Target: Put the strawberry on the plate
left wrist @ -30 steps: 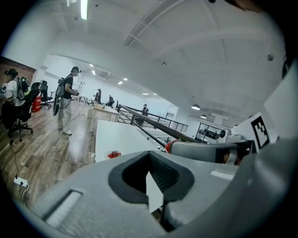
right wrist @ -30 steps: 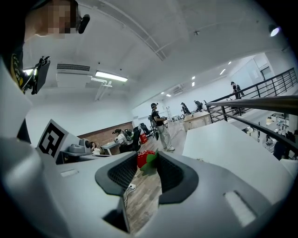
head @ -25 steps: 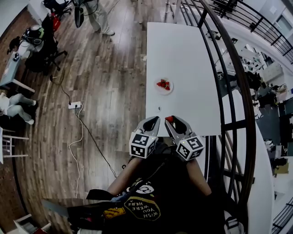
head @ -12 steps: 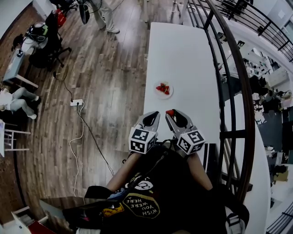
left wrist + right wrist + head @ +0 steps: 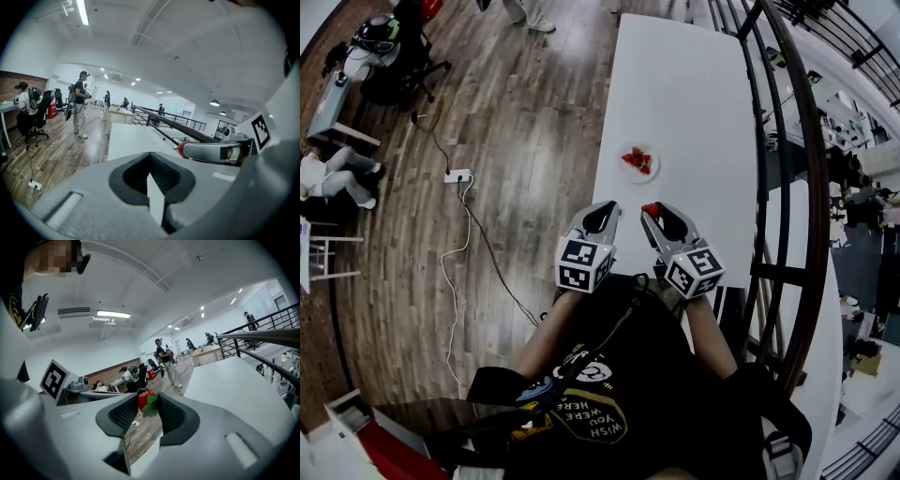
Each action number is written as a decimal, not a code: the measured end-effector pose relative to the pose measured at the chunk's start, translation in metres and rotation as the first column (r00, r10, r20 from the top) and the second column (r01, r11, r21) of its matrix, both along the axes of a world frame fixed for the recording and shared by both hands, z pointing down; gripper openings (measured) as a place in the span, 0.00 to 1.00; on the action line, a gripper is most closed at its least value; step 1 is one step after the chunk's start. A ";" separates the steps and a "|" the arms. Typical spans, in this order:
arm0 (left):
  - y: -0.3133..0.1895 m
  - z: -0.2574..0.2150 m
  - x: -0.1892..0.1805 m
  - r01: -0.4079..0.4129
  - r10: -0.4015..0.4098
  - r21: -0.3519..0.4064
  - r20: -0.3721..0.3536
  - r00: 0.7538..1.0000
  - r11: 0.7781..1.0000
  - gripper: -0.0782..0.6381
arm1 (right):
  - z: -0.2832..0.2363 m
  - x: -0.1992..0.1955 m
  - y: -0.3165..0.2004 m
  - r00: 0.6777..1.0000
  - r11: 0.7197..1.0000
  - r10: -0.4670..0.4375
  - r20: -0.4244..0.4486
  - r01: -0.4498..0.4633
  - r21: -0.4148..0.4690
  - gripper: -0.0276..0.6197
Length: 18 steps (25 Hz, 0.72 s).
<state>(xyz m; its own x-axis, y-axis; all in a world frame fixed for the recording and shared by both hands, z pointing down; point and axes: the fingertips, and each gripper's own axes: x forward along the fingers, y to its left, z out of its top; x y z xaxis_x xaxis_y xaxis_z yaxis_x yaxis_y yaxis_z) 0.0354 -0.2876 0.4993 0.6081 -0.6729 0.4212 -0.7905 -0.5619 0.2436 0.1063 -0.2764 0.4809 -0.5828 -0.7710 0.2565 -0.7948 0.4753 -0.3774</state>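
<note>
Transport step: gripped strawberry (image 5: 146, 400) in right gripper (image 5: 149, 402) over near edge of table (image 5: 694, 94); left gripper (image 5: 151, 154) closed, empty. Called next for reaching ahead to plate (image 5: 639, 177), lowering, releasing.

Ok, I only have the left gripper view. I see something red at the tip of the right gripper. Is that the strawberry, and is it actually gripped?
Observer: Yes. The right gripper view shows the strawberry pinched between the fingers of the right gripper.
Operator: Where's the plate? I can't find it.
Observer: In the head view the plate lies on the white table, ahead of the right gripper and near the table's left edge.
Operator: Is it empty?
Observer: No, what look like red strawberries lie on it.
</note>
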 end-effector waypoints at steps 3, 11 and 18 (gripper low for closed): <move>-0.007 0.006 -0.001 -0.003 0.003 -0.015 0.001 1.000 1.000 0.12 | 0.007 0.000 -0.010 1.000 1.000 0.003 0.000 -0.003 -0.016 0.26; -0.038 0.026 -0.007 -0.054 0.053 -0.055 -0.007 0.999 0.997 0.12 | 0.028 -0.004 -0.039 0.998 0.998 0.042 -0.042 -0.044 -0.053 0.26; -0.056 0.064 -0.001 -0.093 0.094 -0.125 0.000 0.996 0.988 0.12 | 0.056 -0.003 -0.062 0.996 0.992 0.052 -0.075 -0.060 -0.110 0.26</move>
